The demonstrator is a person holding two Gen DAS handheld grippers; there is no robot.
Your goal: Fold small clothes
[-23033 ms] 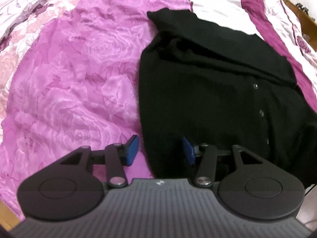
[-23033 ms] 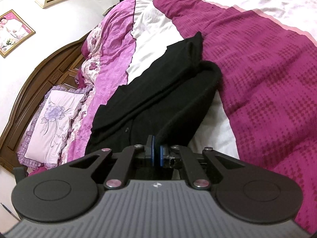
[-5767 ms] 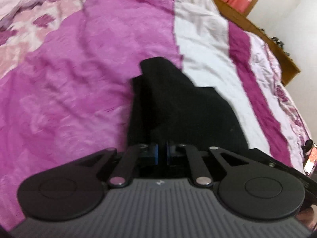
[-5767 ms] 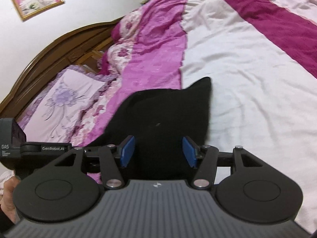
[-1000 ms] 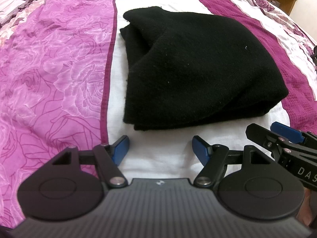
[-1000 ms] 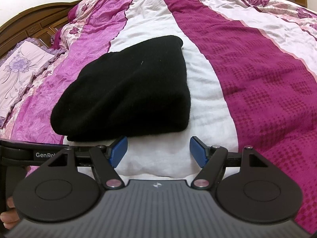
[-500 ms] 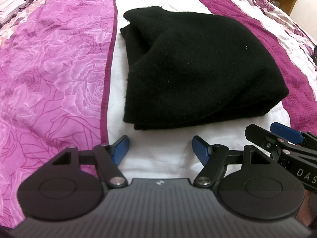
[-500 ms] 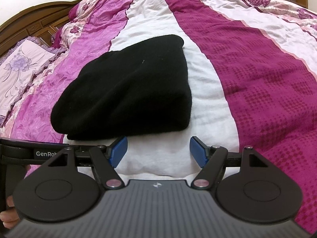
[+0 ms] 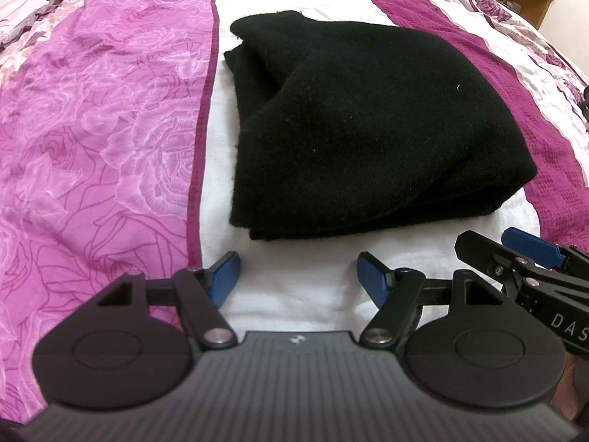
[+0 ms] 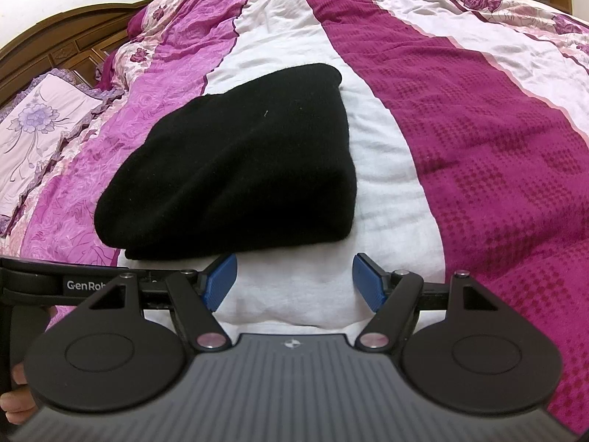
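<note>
The black garment [image 9: 368, 125] is seen folded compactly on the bed [image 9: 110, 110]; both grippers' jaws are spread wide, empty; little seems left.

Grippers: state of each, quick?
Left gripper: open, empty, short of the garment.
Right gripper: open, empty.

Black knit garment [image 9: 360, 118] matt, fuzzy; bedspread [image 9: 103, 118] sheeny cloth w/ waffle-textured stripe.

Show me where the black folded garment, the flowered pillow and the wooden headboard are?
black folded garment [image 10: 239, 169]: right wrist view, middle of top layer.
flowered pillow [image 10: 36, 121]: right wrist view, printed flower.
wooden headboard [image 10: 70, 46]: right wrist view, carved panel.
</note>
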